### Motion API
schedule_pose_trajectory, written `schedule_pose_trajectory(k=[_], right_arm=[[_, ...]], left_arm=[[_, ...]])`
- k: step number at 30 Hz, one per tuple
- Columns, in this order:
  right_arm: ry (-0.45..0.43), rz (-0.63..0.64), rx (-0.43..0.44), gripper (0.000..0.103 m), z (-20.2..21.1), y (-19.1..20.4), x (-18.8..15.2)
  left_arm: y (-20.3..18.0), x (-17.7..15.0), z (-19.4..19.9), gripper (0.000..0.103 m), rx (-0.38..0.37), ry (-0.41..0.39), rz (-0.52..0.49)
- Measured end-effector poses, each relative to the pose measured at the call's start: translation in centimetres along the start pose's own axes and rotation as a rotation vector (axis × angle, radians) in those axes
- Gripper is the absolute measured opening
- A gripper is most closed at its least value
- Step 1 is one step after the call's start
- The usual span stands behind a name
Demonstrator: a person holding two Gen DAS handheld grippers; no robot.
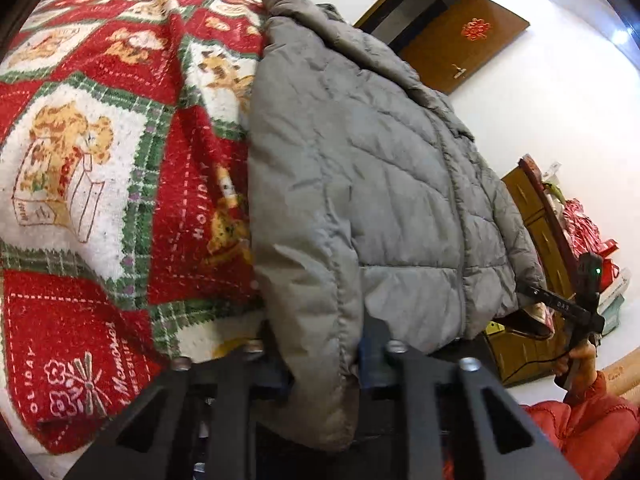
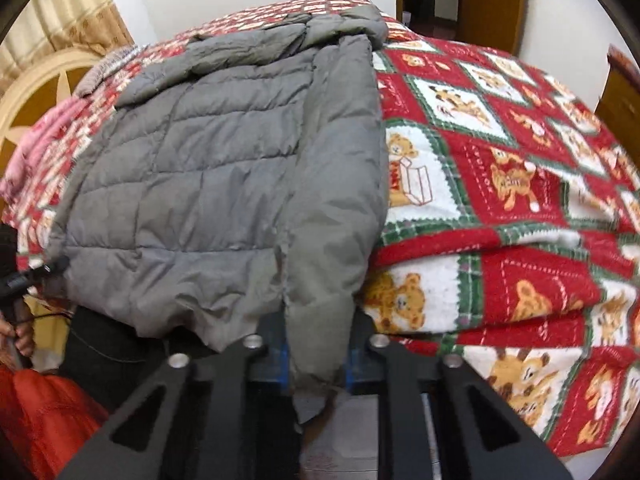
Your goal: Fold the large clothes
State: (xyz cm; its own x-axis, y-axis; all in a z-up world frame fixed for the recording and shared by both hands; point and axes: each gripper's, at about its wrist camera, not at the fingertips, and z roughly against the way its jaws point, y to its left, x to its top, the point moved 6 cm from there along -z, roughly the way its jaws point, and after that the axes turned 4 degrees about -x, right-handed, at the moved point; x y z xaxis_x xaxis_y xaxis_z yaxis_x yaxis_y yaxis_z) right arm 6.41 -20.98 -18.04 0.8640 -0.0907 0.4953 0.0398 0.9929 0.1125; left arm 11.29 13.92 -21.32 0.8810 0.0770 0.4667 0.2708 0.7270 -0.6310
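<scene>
The blanket (image 1: 120, 184) reads "HOLIDAY" and "Memories" on its red patches

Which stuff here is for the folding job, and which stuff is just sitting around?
For the job:
- grey puffy jacket
- left claw, pinching one sleeve end
- right claw, pinching the other sleeve end

Just lying about:
- teddy bear blanket under the jacket
- pink cloth at the bed's far side
- wooden door
- red bags by the wall
</scene>
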Motion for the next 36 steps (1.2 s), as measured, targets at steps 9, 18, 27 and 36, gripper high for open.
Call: schedule_pose_trajectory(k=[9, 18, 27, 36], right_arm=[[-0.264, -0.145, 0.291, 0.016, 11.5, 0.0, 1.9], [-0.505, -0.203, 0.449, 0.016, 23.6, -1.3, 2.2], [-0.561, -0.267, 0.422, 0.016, 20.0, -2.7, 18.6], [-0.380, -0.379, 0.258, 0.016, 1.4, -4.2, 30.5]], left_arm=[[-9.6, 3.4, 9.0, 0.012, -0.163, -0.245, -0.221], [-15.7, 5.9, 18.9, 0.012, -0.381, -0.474, -0.298], [-11.1, 20.5, 14.8, 0.013, -0.244, -0.463, 0.044], [-2.1, 29.3, 1.2, 0.013, 0.110, -0.349, 0.222]])
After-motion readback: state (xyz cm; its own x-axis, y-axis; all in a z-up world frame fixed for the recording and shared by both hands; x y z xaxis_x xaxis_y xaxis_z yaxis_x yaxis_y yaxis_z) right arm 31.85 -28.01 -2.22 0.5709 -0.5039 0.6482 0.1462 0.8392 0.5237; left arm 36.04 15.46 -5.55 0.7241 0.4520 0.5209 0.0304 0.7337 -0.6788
